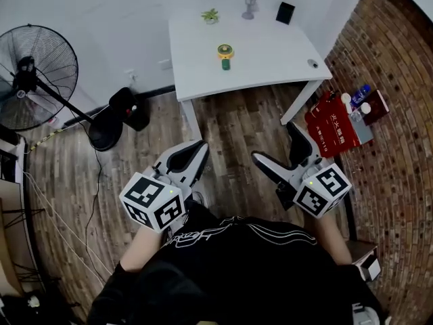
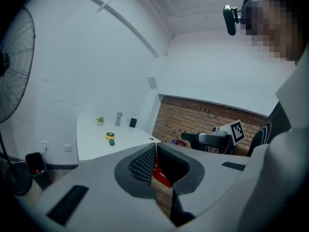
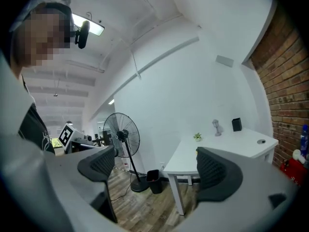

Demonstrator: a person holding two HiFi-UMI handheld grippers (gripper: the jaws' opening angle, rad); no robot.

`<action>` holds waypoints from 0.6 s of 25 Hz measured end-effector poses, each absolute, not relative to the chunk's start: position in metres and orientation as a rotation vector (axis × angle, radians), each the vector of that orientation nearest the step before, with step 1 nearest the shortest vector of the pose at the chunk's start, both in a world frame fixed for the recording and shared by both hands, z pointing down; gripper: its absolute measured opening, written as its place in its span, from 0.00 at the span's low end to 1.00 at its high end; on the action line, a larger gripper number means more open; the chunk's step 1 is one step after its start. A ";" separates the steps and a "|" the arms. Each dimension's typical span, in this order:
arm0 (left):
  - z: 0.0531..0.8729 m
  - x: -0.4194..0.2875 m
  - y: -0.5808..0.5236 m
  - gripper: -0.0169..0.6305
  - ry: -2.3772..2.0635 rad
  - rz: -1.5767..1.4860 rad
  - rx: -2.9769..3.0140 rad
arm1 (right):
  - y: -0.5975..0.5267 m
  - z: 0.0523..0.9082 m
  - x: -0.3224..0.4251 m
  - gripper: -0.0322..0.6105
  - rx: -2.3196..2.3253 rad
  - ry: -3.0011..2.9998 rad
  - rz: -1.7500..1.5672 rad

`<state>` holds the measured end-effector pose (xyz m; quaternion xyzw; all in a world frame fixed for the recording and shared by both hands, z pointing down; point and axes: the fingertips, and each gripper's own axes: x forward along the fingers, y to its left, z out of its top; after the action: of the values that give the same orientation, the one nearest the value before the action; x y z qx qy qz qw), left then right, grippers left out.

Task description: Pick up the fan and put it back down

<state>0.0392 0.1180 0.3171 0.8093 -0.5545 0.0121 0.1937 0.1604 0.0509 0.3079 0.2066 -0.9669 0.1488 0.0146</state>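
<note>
Wood-plank flooring runs under a white rectangular table, where the small yellow-and-green handheld fan lies near the middle, well apart from both tools. Nearer the person, the left gripper has its jaws pressed together on nothing, and the right gripper stands spread wide and empty. At far left stands a tall black pedestal fan.

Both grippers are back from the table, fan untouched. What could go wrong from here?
1. Two fans are in view: the small fan on the table and the pedestal fan. The wrong one could get picked.
2. The left gripper has its fingers together; only the right gripper stands open. A left-side grasp may just push the small fan.
3. The plant behind it could get knocked on overreach.
</note>
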 end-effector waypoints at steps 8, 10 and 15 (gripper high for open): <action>0.341 -0.079 0.066 0.08 -1.502 0.086 2.219 | -0.006 0.331 0.063 0.87 0.803 -2.914 0.497; 0.347 -0.103 0.057 0.08 -1.477 0.107 2.218 | -0.017 0.340 0.041 0.88 0.840 -2.886 0.516; 0.363 -0.148 0.035 0.08 -1.426 0.124 2.221 | -0.037 0.355 0.003 0.88 0.935 -2.817 0.496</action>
<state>-0.1484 0.0352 0.3633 0.8146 -0.5229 0.0454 0.2469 0.0029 -0.0374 0.3554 0.3099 -0.9341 0.1646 0.0663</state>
